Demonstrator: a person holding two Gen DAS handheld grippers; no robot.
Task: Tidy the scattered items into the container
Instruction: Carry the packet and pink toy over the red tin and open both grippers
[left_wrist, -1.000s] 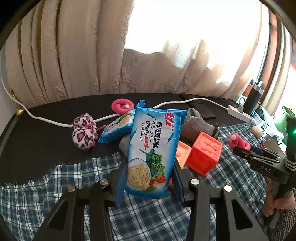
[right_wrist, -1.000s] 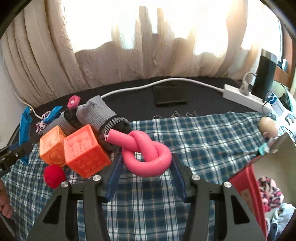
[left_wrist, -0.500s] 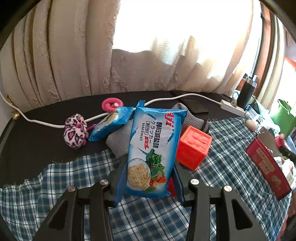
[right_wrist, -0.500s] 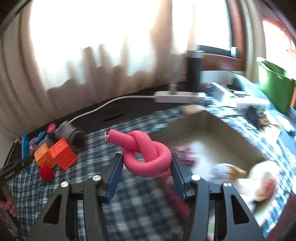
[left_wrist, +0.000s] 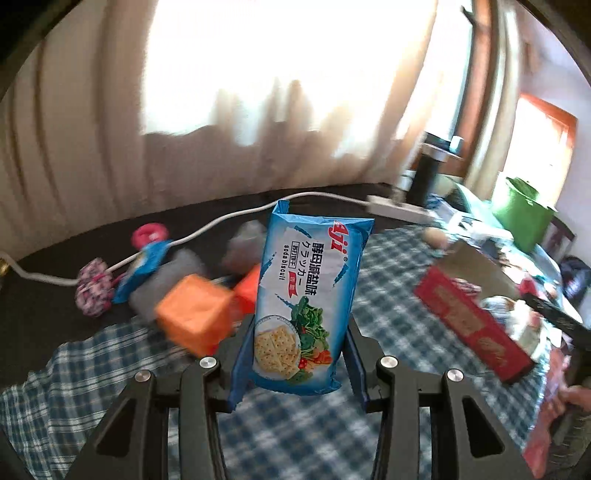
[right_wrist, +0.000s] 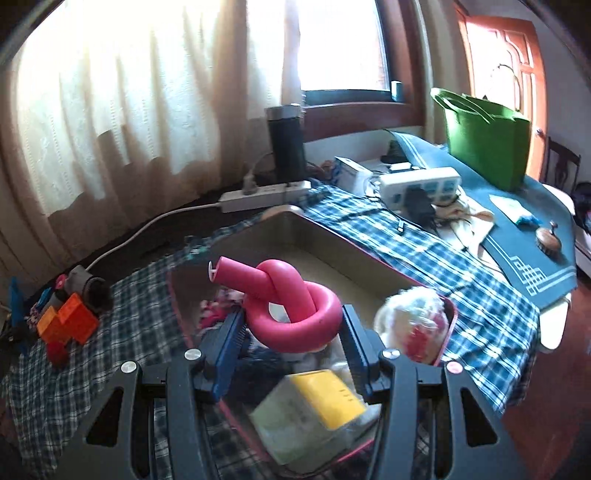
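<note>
My left gripper (left_wrist: 293, 360) is shut on a blue soda biscuit packet (left_wrist: 308, 295), held upright above the checked cloth (left_wrist: 110, 365). Behind it lie two orange cubes (left_wrist: 192, 317), a grey sock (left_wrist: 162, 273), a second blue packet (left_wrist: 146, 266), a pink ring (left_wrist: 149, 234) and a leopard-print pouch (left_wrist: 94, 286). The red-sided box (left_wrist: 472, 325) stands to the right. My right gripper (right_wrist: 291, 345) is shut on a knotted pink foam tube (right_wrist: 291, 299) and hangs over the open box (right_wrist: 332, 251), which holds a yellow pack (right_wrist: 325, 402) and a white bundle (right_wrist: 410, 317).
A white power strip (right_wrist: 264, 195) and its cable run along the dark table by the curtain. A black flask (right_wrist: 286, 138), a second socket block (right_wrist: 419, 184), a green bag (right_wrist: 484, 136) and small clutter stand at the back right. A hand (left_wrist: 576, 398) shows at the right edge.
Both grippers have swung to the right with their loads. The right one has gone from above the cloth beside the cubes to over the open box. The left one's view now reaches the box.
</note>
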